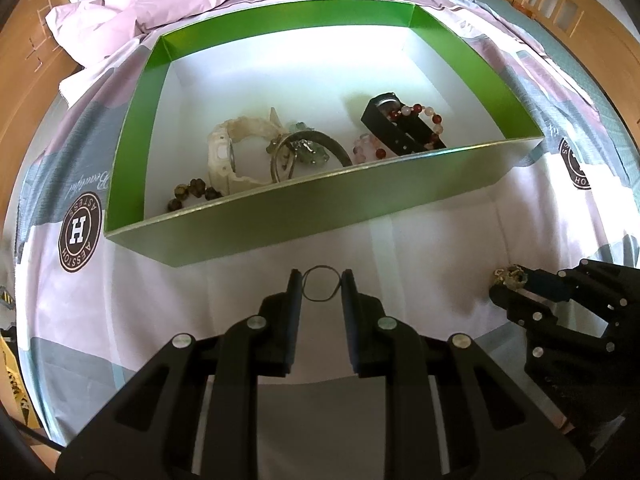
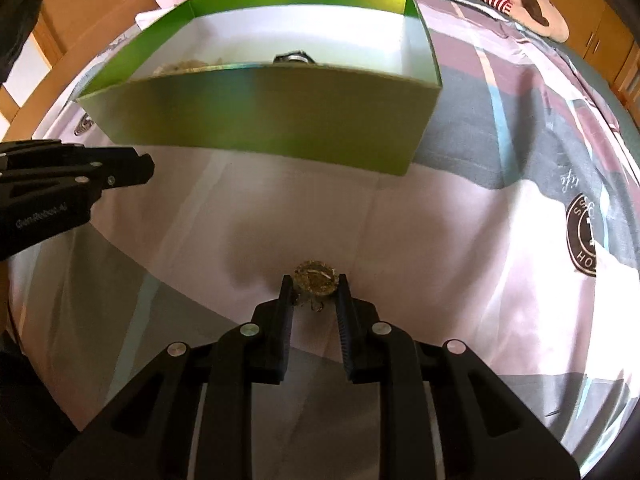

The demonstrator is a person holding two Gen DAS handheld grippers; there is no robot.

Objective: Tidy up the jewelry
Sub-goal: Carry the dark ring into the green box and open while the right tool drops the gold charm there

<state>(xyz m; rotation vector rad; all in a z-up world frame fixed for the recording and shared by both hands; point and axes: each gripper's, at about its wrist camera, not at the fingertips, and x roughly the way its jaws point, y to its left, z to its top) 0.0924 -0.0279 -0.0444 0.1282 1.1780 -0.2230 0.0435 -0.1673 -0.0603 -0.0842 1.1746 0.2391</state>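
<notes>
- From your right wrist, the green box (image 2: 280,120) near wall hides most jewelry inside.
- Your left wrist shows the dark bead bracelet (image 1: 192,196) partly hidden behind that wall.
- The right claw's (image 2: 314,286) gold piece (image 2: 314,278) is blurred.

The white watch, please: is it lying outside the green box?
No, the white watch lies inside the green box, beside a metal bangle.

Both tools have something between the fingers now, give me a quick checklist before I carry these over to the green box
1. Left tool closed on the thin wire ring: ok, both fingers touch it.
2. Right tool closed on the round brownish-gold ornament: ok.
3. Ring grip secure enough to lift: cannot tell.
4. Green cardboard box open on top: ok.
5. Free floor inside the box: ok, the far white area is bare.
6. Near wall stands between tools and box interior: not ok yet, both must rise over it.
</notes>
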